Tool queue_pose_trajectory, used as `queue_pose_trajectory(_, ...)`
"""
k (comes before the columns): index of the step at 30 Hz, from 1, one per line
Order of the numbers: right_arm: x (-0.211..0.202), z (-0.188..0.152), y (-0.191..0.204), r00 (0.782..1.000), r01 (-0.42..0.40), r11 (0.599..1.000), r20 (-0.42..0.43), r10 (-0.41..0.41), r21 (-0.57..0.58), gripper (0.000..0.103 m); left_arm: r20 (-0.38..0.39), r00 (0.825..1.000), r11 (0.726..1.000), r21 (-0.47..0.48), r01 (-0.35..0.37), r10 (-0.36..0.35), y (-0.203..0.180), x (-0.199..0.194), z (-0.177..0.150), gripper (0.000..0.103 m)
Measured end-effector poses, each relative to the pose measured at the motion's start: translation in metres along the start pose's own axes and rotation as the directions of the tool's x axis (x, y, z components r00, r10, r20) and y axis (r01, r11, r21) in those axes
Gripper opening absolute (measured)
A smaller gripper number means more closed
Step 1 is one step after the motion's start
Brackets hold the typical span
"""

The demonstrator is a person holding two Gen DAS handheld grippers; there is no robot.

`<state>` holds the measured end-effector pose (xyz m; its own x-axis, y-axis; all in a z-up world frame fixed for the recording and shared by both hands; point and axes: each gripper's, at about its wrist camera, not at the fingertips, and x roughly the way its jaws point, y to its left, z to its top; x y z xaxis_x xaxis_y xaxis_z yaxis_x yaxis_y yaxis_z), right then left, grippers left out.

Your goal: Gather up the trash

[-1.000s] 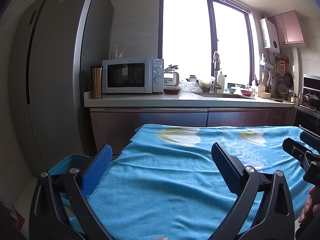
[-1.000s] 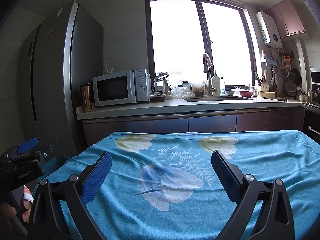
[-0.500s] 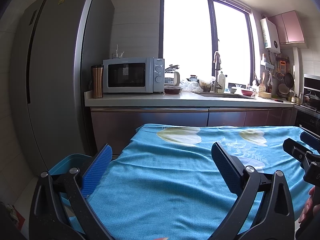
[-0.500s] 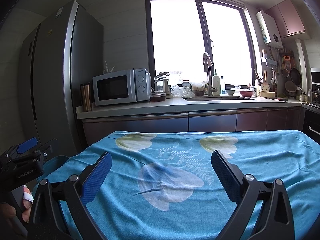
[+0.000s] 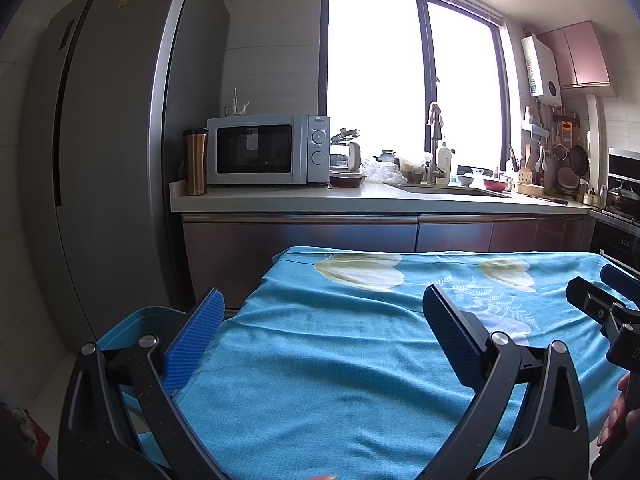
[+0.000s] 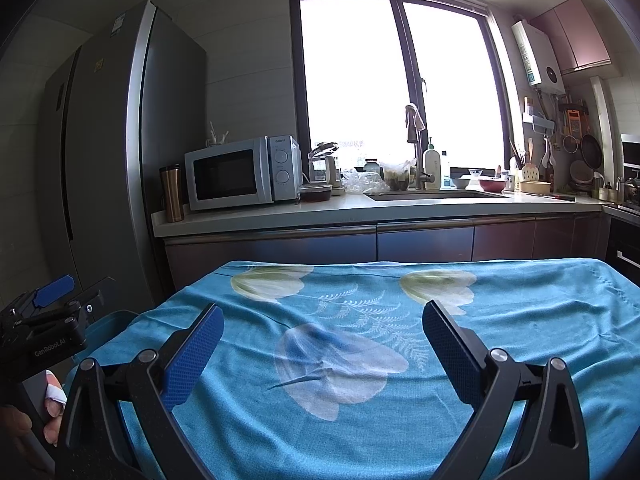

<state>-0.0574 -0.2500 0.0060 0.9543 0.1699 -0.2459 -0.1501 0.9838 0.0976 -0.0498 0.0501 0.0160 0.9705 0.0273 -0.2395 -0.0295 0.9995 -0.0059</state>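
**Both grippers wide open over a bare blue cloth**

The left gripper (image 5: 322, 312) and right gripper (image 6: 322, 326) hover with jaws spread wide, holding nothing. Below them the tablecloth (image 5: 340, 344) lies clear to its far edge, which stops just short of the counter cabinets (image 5: 300, 236). No trash shows on the cloth in either view. The left wrist view shows more of the blue bin (image 5: 132, 322) beside the table's left edge; the right wrist view shows only its rim. The fridge (image 5: 112, 160) stands behind it, with a microwave (image 6: 240, 174) and sink (image 6: 436, 195) on the counter beyond.
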Motion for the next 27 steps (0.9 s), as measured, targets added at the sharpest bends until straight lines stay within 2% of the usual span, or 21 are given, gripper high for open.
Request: queue_pose_trajectory(27, 0.0005, -0.0007, -0.0017, 1.0, 0.001, 1.0, -0.002, -0.001, 0.004, 0.096, -0.004, 1.0, 1.0, 0.002, -0.002, 0.002, -0.0003, 0.0004, -0.0015, 0.098)
